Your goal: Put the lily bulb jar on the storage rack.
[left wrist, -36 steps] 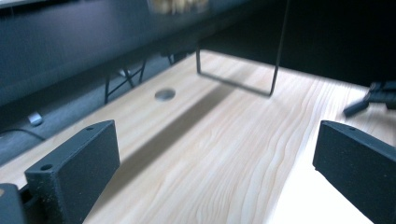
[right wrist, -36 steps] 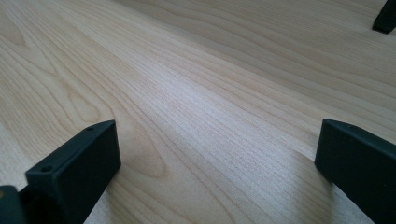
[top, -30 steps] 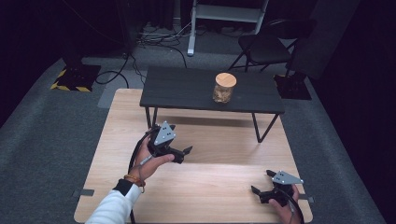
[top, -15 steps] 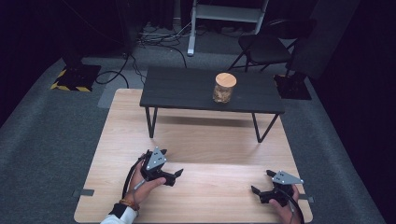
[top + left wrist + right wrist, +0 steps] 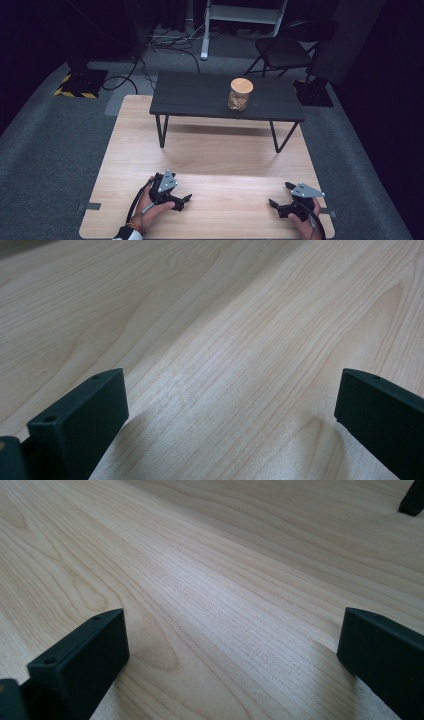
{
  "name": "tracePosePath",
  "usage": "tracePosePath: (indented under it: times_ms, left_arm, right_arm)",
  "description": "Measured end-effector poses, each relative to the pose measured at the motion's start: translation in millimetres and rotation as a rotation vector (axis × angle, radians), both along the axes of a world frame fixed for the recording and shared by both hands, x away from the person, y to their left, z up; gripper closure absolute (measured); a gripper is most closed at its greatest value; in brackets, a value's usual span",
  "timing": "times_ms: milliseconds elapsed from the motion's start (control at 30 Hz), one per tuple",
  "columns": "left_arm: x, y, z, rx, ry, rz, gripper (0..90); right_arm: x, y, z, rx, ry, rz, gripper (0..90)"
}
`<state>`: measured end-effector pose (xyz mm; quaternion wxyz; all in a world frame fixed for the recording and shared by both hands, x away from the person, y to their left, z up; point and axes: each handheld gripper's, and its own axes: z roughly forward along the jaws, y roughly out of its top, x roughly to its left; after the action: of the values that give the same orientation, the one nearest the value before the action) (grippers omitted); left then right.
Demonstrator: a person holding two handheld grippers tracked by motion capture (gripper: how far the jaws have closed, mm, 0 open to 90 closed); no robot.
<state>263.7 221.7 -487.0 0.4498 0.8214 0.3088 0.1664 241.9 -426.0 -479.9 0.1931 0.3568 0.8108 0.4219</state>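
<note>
where it hung raised a second ago, the left gripper (image 5: 181, 200) now sits low on the wooden table (image 5: 215, 150), jaws wide and empty; the right gripper (image 5: 281, 195) rests unmoved, equally wide. beyond, the high view shows a lidded jar (image 5: 240, 94) on a dark bench (image 5: 200, 95)

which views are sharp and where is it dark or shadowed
High view: wooden board brightly lit, surroundings nearly black, small black table casts a shadow beneath. Left gripper view: grain sharp, soft shadows beside the open jaws. Right gripper view: the same, far grain slightly soft.
</note>
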Motion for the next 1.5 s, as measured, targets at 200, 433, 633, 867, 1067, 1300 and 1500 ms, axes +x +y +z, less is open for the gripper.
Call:
tracePosePath:
  times_ms: [200, 433, 633, 867, 1067, 1300, 1500]
  left_arm:
    - [0.1, -1.5, -0.6, 0.012, -0.001, -0.003, 0.6]
    - [-0.2, -1.9, -0.3, 0.014, 0.001, 0.0, 0.5]
    - [-0.4, -2.1, -0.3, 0.015, 0.001, 0.003, 0.5]
    - [-0.3, -2.5, -0.2, 0.014, 0.003, 0.005, 0.5]
    - [-0.4, -3.8, -0.3, 0.013, 0.003, 0.012, 0.5]
    - [-0.3, -3.8, -0.3, 0.013, 0.003, 0.013, 0.5]
    - [-0.4, -3.8, -0.3, 0.013, 0.003, 0.013, 0.5]
  right_arm:
    - [0.0, 0.0, 0.0, 0.0, 0.0, 0.0, 0.0]
    - [0.0, 0.0, -0.1, 0.0, 0.0, 0.0, 0.0]
    - [0.0, 0.0, 0.0, 0.0, 0.0, 0.0, 0.0]
    - [0.1, 0.0, 0.0, 0.0, 0.001, 0.0, 0.0]
    - [-0.1, 0.1, 0.0, 0.0, 0.0, -0.001, 0.0]
    - [-0.1, 0.2, -0.1, 0.0, 0.0, -0.002, 0.0]
    - [-0.1, 0.2, -0.1, 0.0, 0.0, -0.002, 0.0]
